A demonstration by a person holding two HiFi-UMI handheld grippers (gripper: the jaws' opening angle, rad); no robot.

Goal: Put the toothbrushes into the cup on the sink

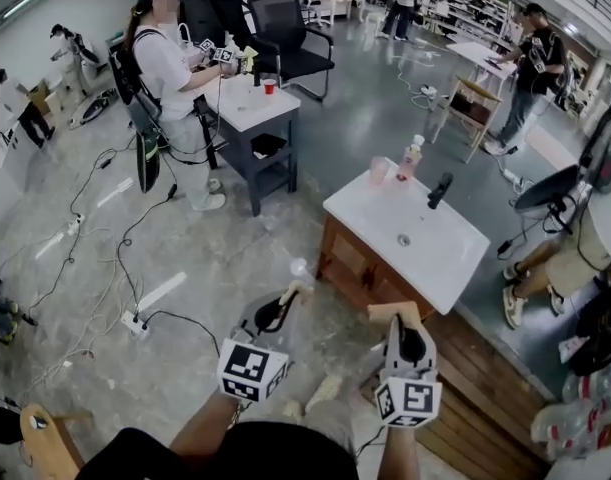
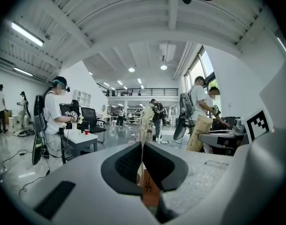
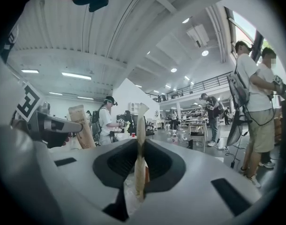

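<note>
The two toothbrushes are not yet at the sink: the left toothbrush (image 2: 143, 120), which looks to be in a tan paper sleeve, stands upright and edge-on between the clenched pads of the left gripper (image 1: 288, 298), and the right toothbrush (image 3: 140, 125), in the same kind of wrap, is pinched low down by the right gripper (image 1: 400, 320), whose jaws are closed onto it. Both are gripped near the bottom with the long end pointing forward, probably so that the free end can go down into the cup (image 1: 380, 171) first. That pink translucent cup stands at the far left corner of the white sink (image 1: 455, 268), well apart from both grippers. A bottle (image 1: 412, 156) stands just beside it and the black faucet (image 1: 440, 190) rises near it on the right, so a lowering toothbrush could knock either one. The wooden cabinet (image 1: 350, 258) under the sink juts toward the person, and reaching the cup likely means leaning across the basin. Loose cables (image 1: 125, 258) and a power strip (image 1: 135, 323) lie on the floor to the left, and other people work at tables further off
</note>
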